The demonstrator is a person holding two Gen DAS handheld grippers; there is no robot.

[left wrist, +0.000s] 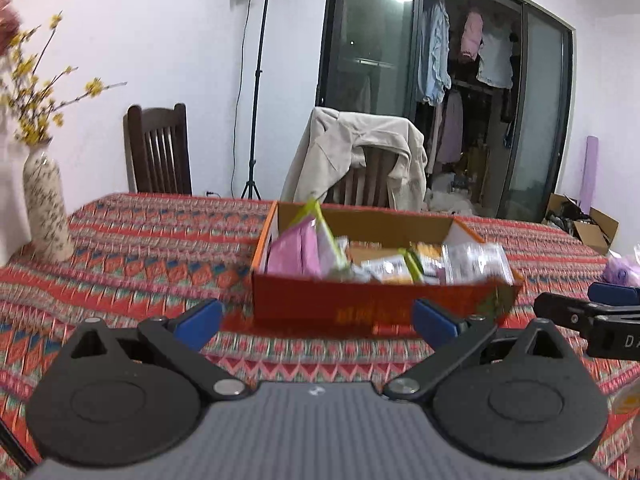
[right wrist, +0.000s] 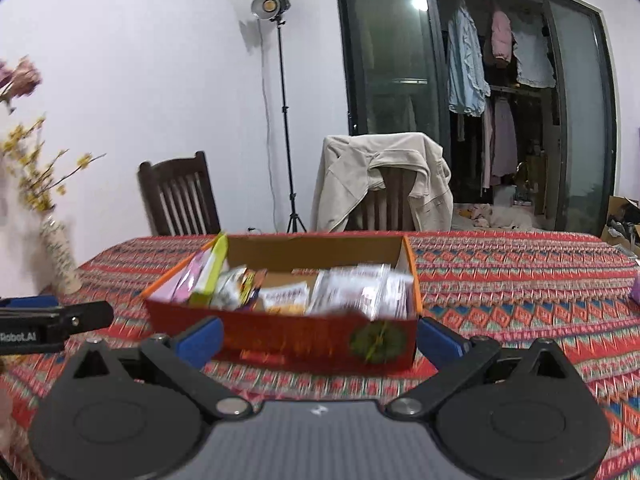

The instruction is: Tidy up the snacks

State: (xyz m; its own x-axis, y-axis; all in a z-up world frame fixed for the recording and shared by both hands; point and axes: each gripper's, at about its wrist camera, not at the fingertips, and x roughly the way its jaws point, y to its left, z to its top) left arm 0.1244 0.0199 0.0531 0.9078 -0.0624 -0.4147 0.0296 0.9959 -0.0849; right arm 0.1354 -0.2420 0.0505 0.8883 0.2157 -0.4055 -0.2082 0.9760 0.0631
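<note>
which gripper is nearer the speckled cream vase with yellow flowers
Left. The left gripper, open, sits on the vase's side of the red cardboard snack box. The right gripper, also open, is further over, at the box's other end.

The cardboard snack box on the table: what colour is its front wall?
The cardboard snack box has a red front wall with a green round emblem; the right wrist view shows it best.

A home: open wardrobe of clothes, dining chairs, patterned tablecloth
</note>
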